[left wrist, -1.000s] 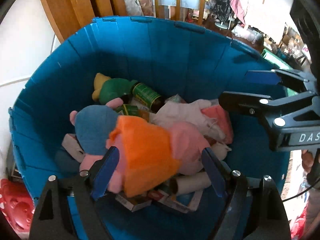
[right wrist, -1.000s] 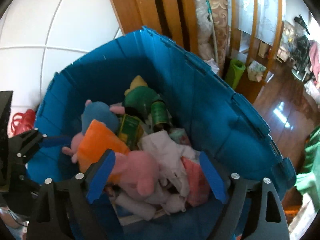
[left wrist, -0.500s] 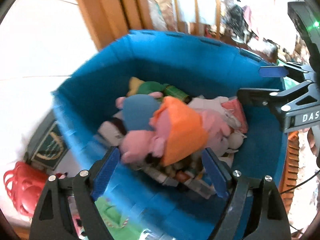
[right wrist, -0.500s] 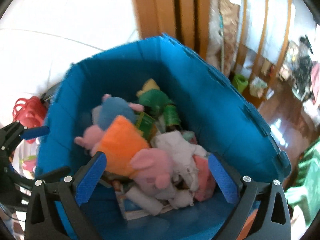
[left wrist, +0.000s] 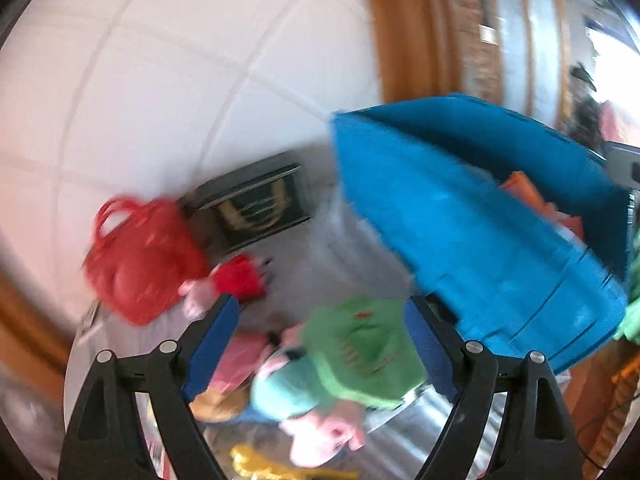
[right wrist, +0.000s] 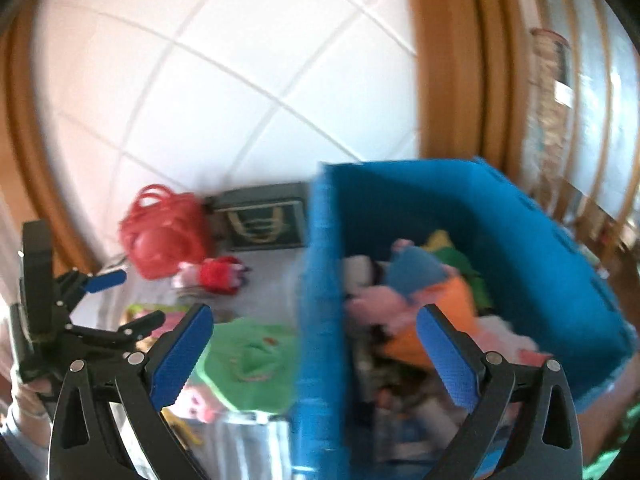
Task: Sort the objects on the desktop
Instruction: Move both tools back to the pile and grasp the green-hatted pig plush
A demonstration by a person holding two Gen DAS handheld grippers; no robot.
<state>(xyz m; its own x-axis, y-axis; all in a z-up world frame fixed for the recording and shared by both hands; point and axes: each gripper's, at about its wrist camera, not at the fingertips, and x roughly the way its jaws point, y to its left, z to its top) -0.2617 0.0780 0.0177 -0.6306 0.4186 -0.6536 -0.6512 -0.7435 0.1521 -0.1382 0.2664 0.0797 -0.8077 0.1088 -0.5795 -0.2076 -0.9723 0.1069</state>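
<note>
Both views are motion-blurred. My left gripper (left wrist: 320,344) is open and empty, over a green-dressed plush toy (left wrist: 360,348) with a teal head that lies on the silver table. The blue bin (left wrist: 480,240) stands to its right, an orange plush (left wrist: 528,196) showing inside. My right gripper (right wrist: 314,356) is open wide and empty, straddling the near rim of the blue bin (right wrist: 320,280). Orange (right wrist: 440,320), blue (right wrist: 416,272) and pink plush toys fill that bin. The green plush (right wrist: 248,360) lies left of it. The left gripper (right wrist: 124,304) shows at the far left.
On the table behind the green toy are a red bag (left wrist: 140,260), a small red-dressed plush (left wrist: 236,280) and a dark box with a gold emblem (left wrist: 256,204). A yellow item (left wrist: 260,464) lies at the near edge. White tiled wall and wooden frames stand behind.
Both grippers have swung left, away from above the bin. The table with the green plush, red bag and dark box has come into view. The right jaws stand wider than a second ago.
</note>
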